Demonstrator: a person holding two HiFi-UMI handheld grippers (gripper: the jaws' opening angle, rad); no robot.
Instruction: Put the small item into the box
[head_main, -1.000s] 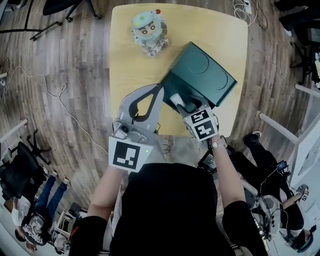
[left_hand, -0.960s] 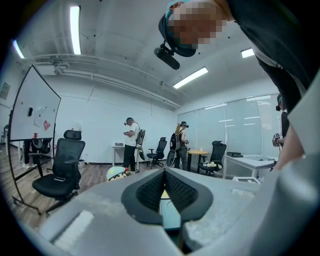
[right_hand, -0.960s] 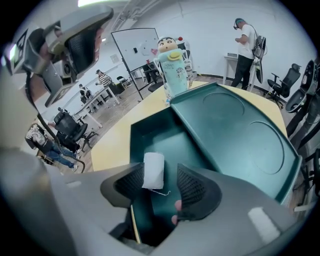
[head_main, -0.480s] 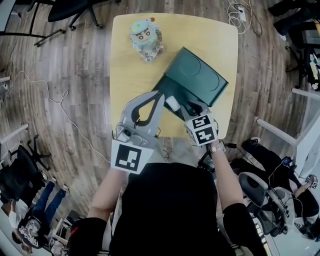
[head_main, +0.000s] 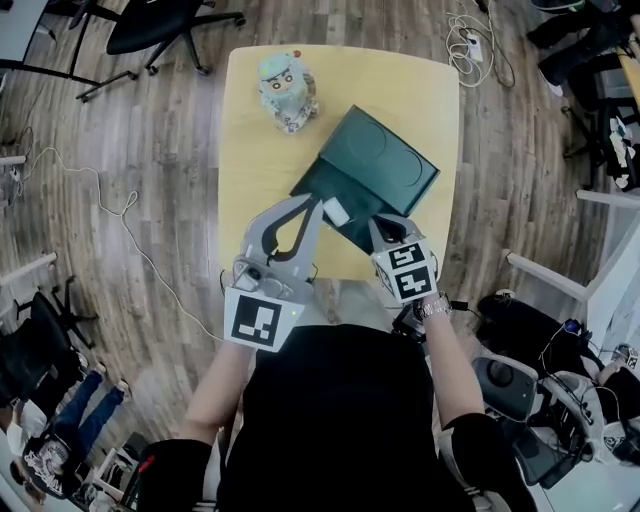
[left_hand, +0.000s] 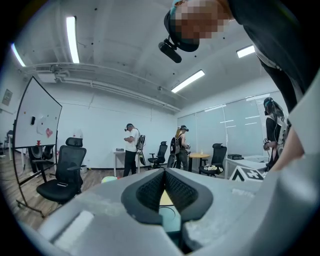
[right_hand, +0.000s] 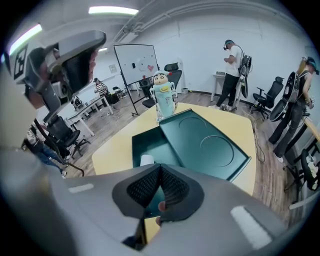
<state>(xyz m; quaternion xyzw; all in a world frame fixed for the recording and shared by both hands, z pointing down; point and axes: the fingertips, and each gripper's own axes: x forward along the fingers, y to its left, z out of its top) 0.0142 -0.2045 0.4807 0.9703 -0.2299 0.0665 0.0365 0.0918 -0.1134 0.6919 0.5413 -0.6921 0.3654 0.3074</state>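
Observation:
A dark green box (head_main: 322, 180) lies open on the yellow table, its lid (head_main: 385, 158) folded back to the far right. A small white item (head_main: 335, 211) rests inside the box near its front edge. The right gripper view shows the same item (right_hand: 146, 160) in the box's open tray (right_hand: 150, 142), just beyond my right gripper (right_hand: 159, 168). That gripper (head_main: 378, 222) is shut with nothing between its pads, just right of the item. My left gripper (head_main: 318, 200) hovers shut and empty at the box's near left edge; its own view (left_hand: 164, 172) looks out over the room.
A toy figure (head_main: 285, 90) with a pale green head stands at the table's far left, also seen upright behind the box as the toy figure (right_hand: 163, 97). Office chairs (head_main: 160, 25) and cables (head_main: 475, 45) lie on the wooden floor around the table. People stand in the background (left_hand: 131, 150).
The right gripper has drawn back from the box toward me, and its jaws have closed. The white item stays in the box. The left gripper has kept its place at the box's edge.

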